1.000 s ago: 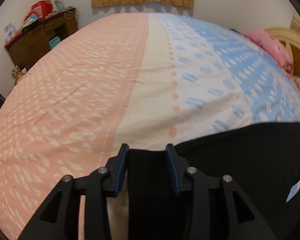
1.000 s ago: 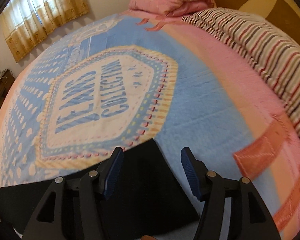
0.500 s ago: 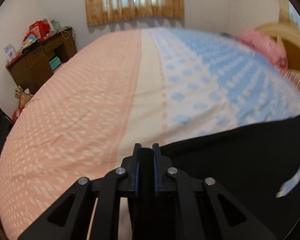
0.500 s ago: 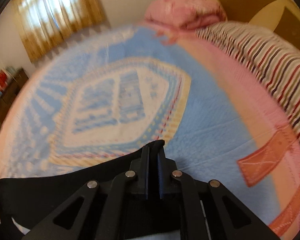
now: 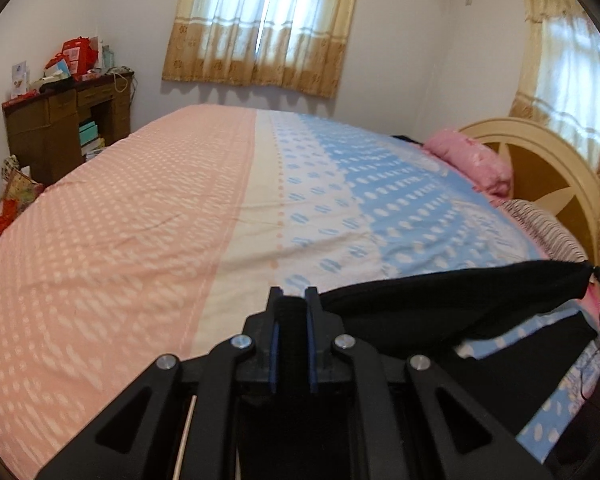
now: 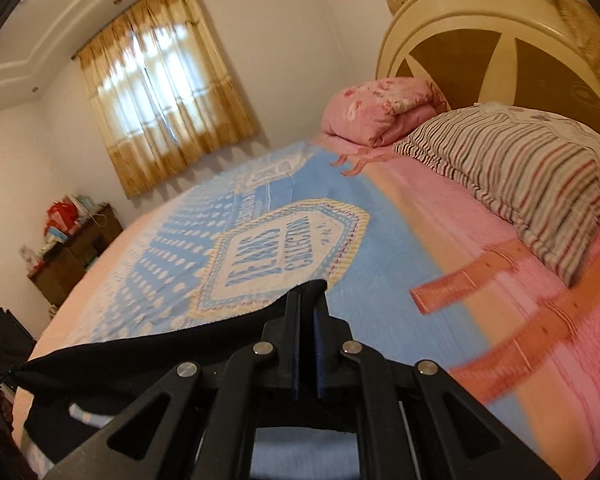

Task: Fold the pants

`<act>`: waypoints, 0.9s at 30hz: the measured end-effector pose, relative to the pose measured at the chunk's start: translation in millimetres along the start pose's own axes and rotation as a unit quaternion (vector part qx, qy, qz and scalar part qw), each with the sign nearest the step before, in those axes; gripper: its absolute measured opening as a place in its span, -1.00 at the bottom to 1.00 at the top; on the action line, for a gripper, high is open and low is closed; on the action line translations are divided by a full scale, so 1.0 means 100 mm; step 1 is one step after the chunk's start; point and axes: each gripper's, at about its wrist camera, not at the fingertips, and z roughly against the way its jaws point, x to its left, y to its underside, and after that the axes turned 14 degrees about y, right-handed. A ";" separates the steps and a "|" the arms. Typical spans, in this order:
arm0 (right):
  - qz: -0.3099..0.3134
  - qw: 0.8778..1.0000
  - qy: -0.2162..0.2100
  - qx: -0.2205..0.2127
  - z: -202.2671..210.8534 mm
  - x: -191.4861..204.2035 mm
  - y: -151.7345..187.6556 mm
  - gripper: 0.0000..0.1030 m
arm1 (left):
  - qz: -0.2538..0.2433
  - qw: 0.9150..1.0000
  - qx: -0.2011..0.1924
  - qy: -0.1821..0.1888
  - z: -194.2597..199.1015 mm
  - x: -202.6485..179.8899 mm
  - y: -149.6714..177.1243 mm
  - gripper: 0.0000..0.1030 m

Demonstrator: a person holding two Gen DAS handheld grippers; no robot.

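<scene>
Pants (image 5: pixel 440 312) — black, soft, limp — hung lifted over the bed (image 5: pixel 140 240). Left hand-held gripper (image 5: pixel 292 312) and right hand-held gripper (image 6: pixel 307 312) each pinched an edge corner; likely light, saggy — corner holds look best.

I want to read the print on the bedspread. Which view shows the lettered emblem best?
The right wrist view: the emblem faces the camera beyond the right tool, and its words "JEANS COLLECTION" are readable. The left wrist view shows only the bedspread's pink, cream and blue dotted bands, no lettering.
</scene>
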 end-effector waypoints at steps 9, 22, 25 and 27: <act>-0.010 1.000 0.009 0.013 0.43 -0.41 0.47 -0.91 | 0.008 0.999 0.022 0.026 0.18 0.00 0.57 -0.79; 0.015 0.997 0.052 0.058 0.64 -0.51 0.70 -0.90 | -0.046 0.998 0.042 0.021 0.29 -0.12 0.93 -0.76; 0.015 0.993 0.109 0.050 0.73 -0.52 0.67 -0.67 | -0.080 0.996 0.051 0.006 0.28 -0.20 0.94 -0.76; 0.004 0.992 0.126 0.030 0.88 -0.51 0.61 -0.52 | -0.088 0.995 0.053 0.002 0.27 -0.21 0.95 -0.76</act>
